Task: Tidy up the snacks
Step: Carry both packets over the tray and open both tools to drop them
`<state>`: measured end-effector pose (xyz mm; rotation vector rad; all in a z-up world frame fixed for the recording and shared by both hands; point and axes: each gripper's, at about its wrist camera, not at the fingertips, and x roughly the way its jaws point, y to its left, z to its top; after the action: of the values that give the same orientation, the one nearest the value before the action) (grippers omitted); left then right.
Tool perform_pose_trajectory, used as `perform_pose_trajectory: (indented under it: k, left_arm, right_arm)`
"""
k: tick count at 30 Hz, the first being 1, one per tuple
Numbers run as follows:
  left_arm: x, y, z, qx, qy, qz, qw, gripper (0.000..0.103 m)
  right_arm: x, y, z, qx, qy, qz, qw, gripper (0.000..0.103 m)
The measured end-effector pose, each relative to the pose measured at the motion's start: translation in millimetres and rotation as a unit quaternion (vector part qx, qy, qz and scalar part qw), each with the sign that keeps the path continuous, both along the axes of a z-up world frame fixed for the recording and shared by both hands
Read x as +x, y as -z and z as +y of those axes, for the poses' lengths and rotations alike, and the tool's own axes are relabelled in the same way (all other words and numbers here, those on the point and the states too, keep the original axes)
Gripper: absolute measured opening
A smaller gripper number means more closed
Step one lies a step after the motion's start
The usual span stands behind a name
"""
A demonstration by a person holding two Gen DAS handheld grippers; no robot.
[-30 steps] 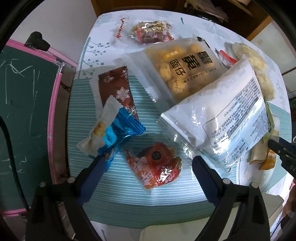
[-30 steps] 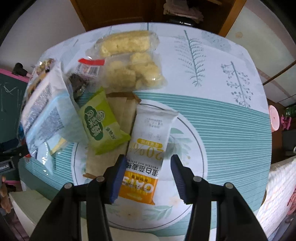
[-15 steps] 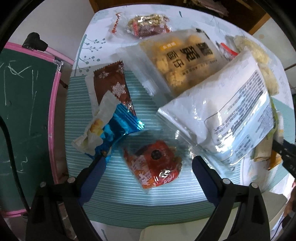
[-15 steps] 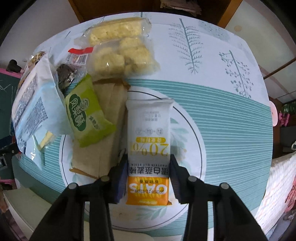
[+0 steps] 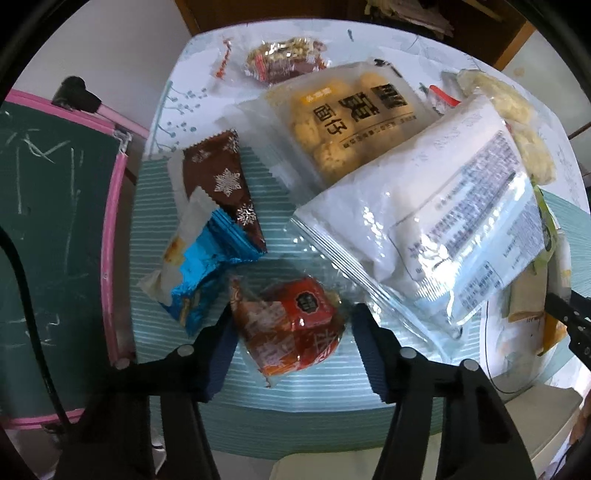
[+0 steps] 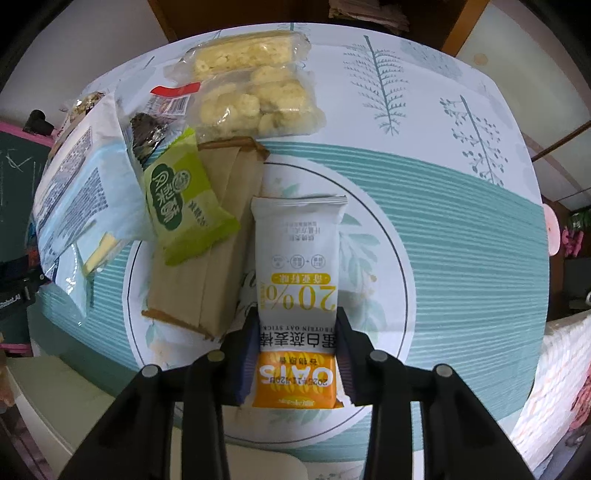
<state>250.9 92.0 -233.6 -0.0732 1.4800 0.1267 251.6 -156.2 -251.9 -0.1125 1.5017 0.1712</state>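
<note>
Right tool (image 6: 297, 350): closed on the oat bar (image 6: 297, 291), which lies on the table (image 6: 461, 229). Left tool (image 5: 291, 332): wide apart, straddling the red snack packet (image 5: 291, 328), not gripping. Remaining packets heaped unsorted; I judge sorting barely begun.

green chalkboard (image 5: 44, 229) with pink frame beside the table (image 6: 461, 229), wooden cabinet (image 5: 207, 18) behind

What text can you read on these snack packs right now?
"OATS", "20%", "PROTEIN OAT STICK": white-and-orange oat bar, seen upside down, between the right hand-held gripper fingers.
Large Chinese characters: clear puff bag and green packet.
Fine print on big white bag: too small.
</note>
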Motion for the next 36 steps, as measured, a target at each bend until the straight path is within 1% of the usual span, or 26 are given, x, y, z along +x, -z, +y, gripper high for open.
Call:
perform_pose_trajectory:
  k: [3, 7, 9, 10, 13, 14, 16, 17, 19, 20, 23, 24, 26, 28, 32, 34, 36]
  left_arm:
    - [-6, -14, -5, 0.002, 0.001, -0.017, 0.9999, 0.056]
    - [-20, -41, -8, 0.007, 0.002, -0.045, 0.999, 0.056]
    - [-31, -60, -5, 0.005, 0.001, -0.061, 0.9981, 0.056]
    - [-36, -70, -7, 0.004, 0.001, -0.069, 0.9976, 0.055]
    - [-56, -102, -9, -0.004, 0.01, -0.1, 0.995, 0.055]
    - [-65, -117, -12, -0.009, 0.016, -0.115, 0.9932, 0.055]
    - [-78, -138, -12, -0.013, 0.023, -0.135, 0.9904, 0.056]
    - [-88, -155, -15, -0.015, 0.03, -0.153, 0.9877, 0.055]
    - [-101, -176, -18, -0.018, 0.041, -0.174, 0.9837, 0.056]
    - [-114, -192, -22, -0.022, 0.049, -0.19, 0.9803, 0.056]
    - [-141, -221, -31, -0.028, 0.067, -0.222, 0.9724, 0.056]
    - [-152, -231, -36, -0.03, 0.071, -0.233, 0.9695, 0.056]
    - [-174, -247, -44, -0.034, 0.079, -0.254, 0.9633, 0.056]
    - [-192, -259, -51, -0.035, 0.087, -0.274, 0.9573, 0.056]
    - [-228, -272, -68, -0.018, 0.102, -0.307, 0.946, 0.056]
    - [-242, -270, -76, -0.013, 0.105, -0.314, 0.9434, 0.057]
    - [-252, -265, -83, -0.008, 0.1, -0.318, 0.9428, 0.057]
  right_arm:
    - [-6, -9, -10, 0.007, 0.007, -0.009, 1.0, 0.037]
    - [-12, -33, -21, 0.024, 0.02, -0.032, 0.999, 0.036]
    - [-18, -50, -26, 0.036, 0.028, -0.049, 0.998, 0.036]
    - [-24, -62, -36, 0.042, 0.032, -0.058, 0.997, 0.036]
    - [-34, -93, -43, 0.057, 0.037, -0.088, 0.994, 0.036]
    - [-34, -101, -38, 0.062, 0.037, -0.095, 0.993, 0.036]
    - [-35, -122, -37, 0.076, 0.031, -0.111, 0.99, 0.036]
    - [-37, -130, -34, 0.082, 0.027, -0.119, 0.989, 0.036]
    - [-47, -149, -28, 0.098, 0.016, -0.134, 0.986, 0.036]
    - [-57, -160, -24, 0.105, 0.007, -0.144, 0.984, 0.036]
    - [-85, -189, -15, 0.124, -0.021, -0.168, 0.978, 0.037]
    - [-86, -189, -10, 0.129, -0.027, -0.174, 0.976, 0.037]
    - [-106, -205, -6, 0.146, -0.045, -0.186, 0.971, 0.037]
    - [-127, -220, -2, 0.163, -0.061, -0.202, 0.964, 0.037]
    - [-164, -240, -1, 0.197, -0.083, -0.221, 0.952, 0.038]
    - [-178, -242, 0, 0.2, -0.093, -0.229, 0.948, 0.038]
    - [-194, -239, 1, 0.194, -0.101, -0.236, 0.947, 0.038]
